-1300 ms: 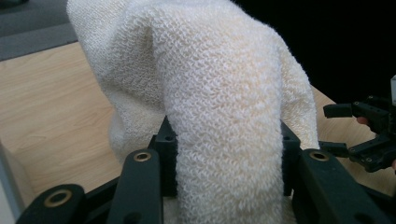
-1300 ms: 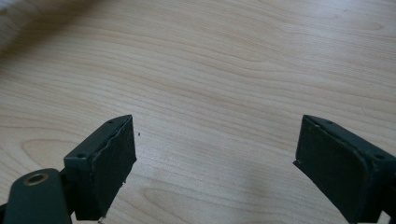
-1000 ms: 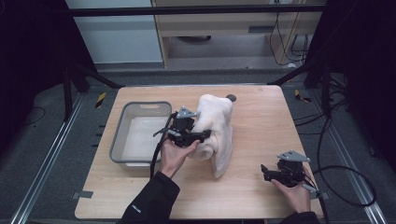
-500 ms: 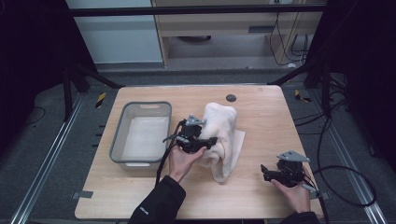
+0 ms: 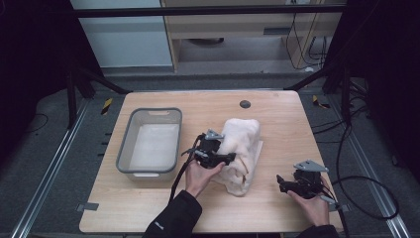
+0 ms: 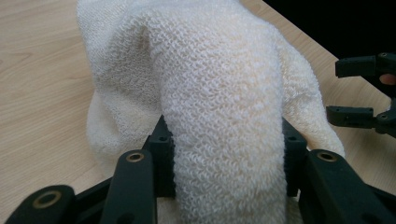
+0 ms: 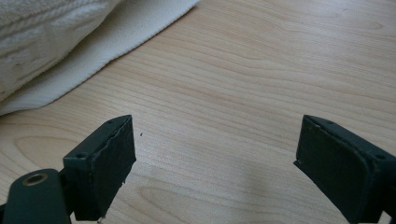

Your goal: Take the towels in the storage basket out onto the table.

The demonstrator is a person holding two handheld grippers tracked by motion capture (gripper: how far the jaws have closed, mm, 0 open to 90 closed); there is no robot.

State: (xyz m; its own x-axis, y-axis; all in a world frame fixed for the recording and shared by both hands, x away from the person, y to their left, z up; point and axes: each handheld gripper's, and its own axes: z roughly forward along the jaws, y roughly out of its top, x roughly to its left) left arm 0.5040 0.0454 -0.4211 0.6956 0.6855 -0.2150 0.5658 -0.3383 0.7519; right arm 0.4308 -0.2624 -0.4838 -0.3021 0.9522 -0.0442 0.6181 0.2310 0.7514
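Towel [image 6: 219, 93] fold between left claw's [image 6: 224, 163] jaws

The left gripper [image 5: 225, 157] is clamped down on a thick fold of the cream terry towel [image 6: 224, 121], black-sleeved forearm [image 5: 173, 218] reaching in. The right gripper [image 7: 212, 172] sits low over the table, jaws spread wide apart.

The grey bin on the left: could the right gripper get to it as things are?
Probably not directly. The right gripper sits open on the far side, with the towel and left gripper between it and the grey bin.
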